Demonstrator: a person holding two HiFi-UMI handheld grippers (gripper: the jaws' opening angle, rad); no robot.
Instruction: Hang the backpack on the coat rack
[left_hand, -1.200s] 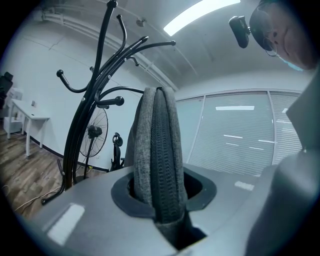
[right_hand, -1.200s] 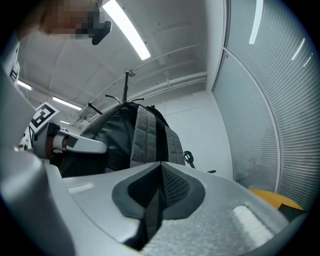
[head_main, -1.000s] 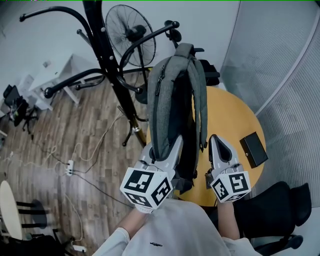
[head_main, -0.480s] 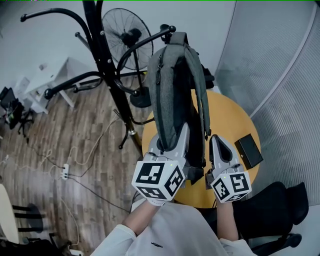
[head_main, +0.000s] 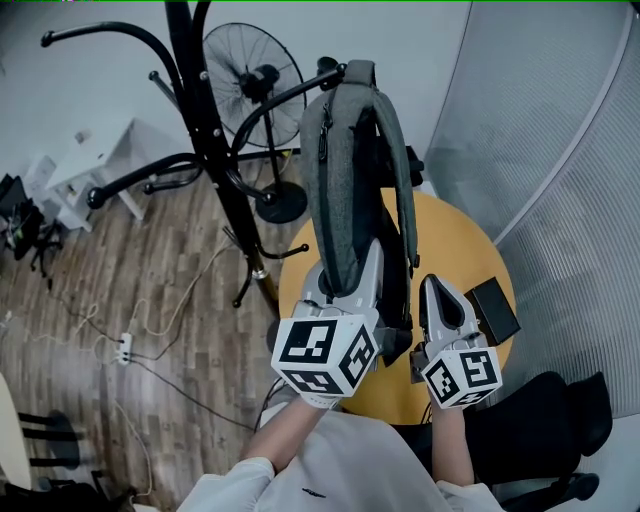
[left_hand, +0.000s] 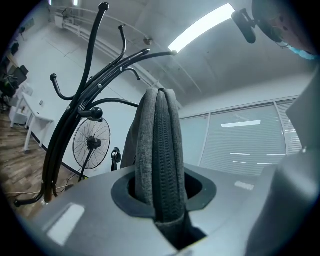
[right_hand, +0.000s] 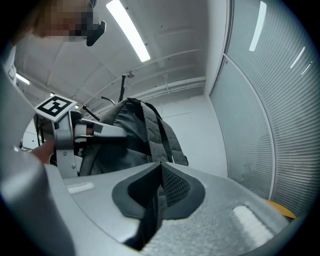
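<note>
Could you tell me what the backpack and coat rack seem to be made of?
Backpack: grey woven fabric, matte, judging by its heathered weave and ribbed strap. Coat rack: probably metal tubing, glossy black, with highlights along its curved arms.

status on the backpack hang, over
Left gripper shut on backpack. Right gripper shut, empty. Backpack top at rack hook, not clearly on. Nothing in the way.

Backpack (head_main: 345, 200) right of coat rack (head_main: 205, 120), above table (head_main: 455, 250)
</note>
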